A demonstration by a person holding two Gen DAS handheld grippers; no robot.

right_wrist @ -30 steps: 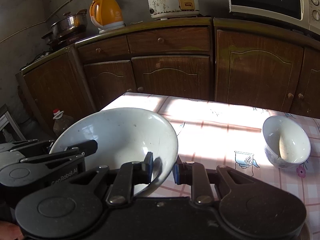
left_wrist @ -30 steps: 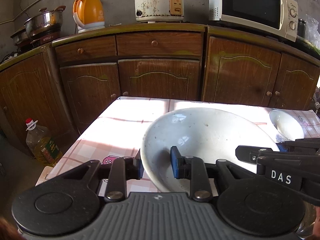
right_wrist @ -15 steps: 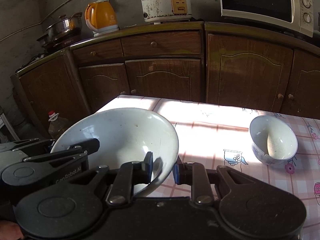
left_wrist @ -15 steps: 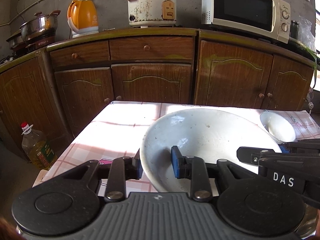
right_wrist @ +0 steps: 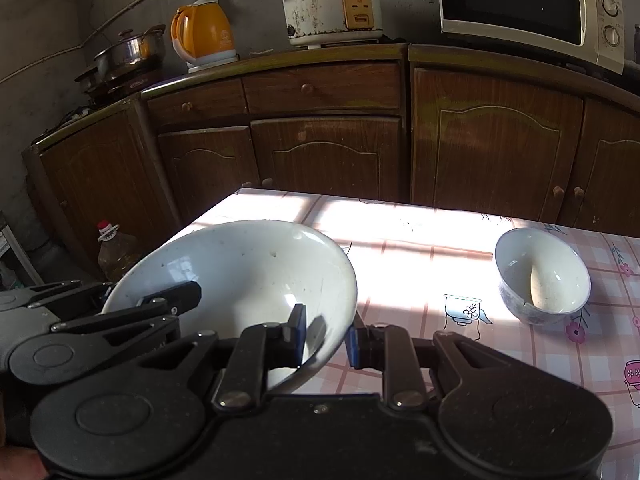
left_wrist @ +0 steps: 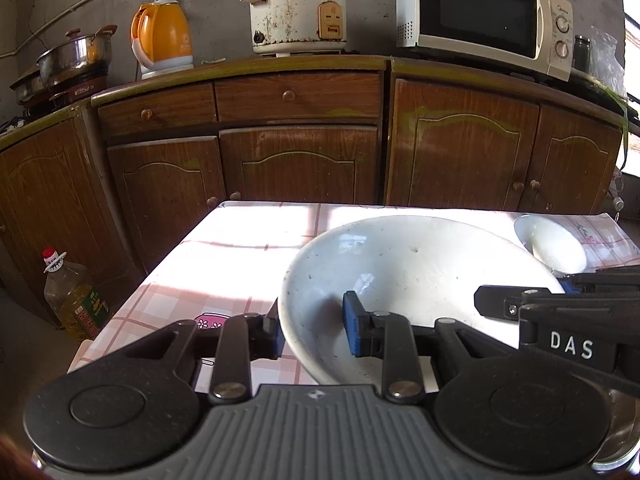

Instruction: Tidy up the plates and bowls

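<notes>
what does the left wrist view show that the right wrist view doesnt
Only the left wrist view shows the DAS label on the other gripper and a dark jar beside the microwave. Only the right wrist view shows the teapot print on the tablecloth and the small bowl's chipped rim. Both show the large white bowl gripped at its rim by the left gripper and right gripper, the kettle and the rice cooker.

Wrist views, close, sharing large bowl (left_wrist: 400, 280)
</notes>
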